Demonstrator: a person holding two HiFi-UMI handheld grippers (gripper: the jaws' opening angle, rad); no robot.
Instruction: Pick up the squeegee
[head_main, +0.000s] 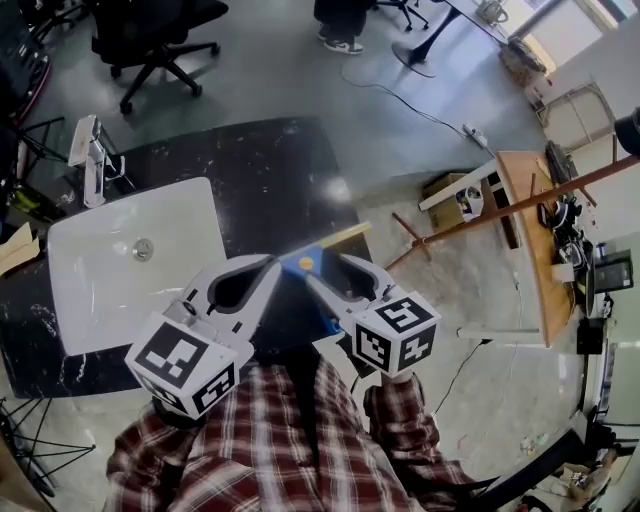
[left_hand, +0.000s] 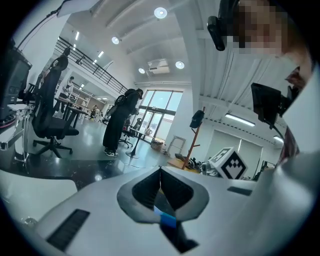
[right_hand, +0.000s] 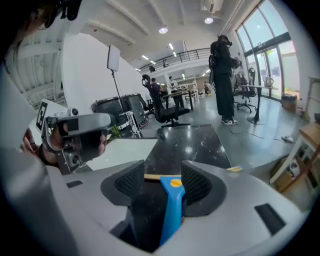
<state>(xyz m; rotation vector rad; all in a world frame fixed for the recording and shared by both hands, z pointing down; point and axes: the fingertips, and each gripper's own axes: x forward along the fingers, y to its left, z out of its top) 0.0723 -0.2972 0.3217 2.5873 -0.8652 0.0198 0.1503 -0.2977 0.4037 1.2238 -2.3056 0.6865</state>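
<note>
- Two tongs hover low over the black bench (head_main: 270, 170).
- Right tongs (right_hand: 162, 170) stand wide, straddling the squeegee (right_hand: 172, 210) by its blue handle without pressing it, apparently lined up to clamp.
- The squeegee lies flat near the bench edge.
- Left tongs (left_hand: 160, 187) are closed together, seemingly idle.

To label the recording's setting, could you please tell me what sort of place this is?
Probably an open-plan lab or workshop: office chairs, a white sink on a black counter, tall windows.

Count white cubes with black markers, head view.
2: a white marker cube on the left gripper, lower left; another cube on the right gripper, right of centre. None seem hidden.
</note>
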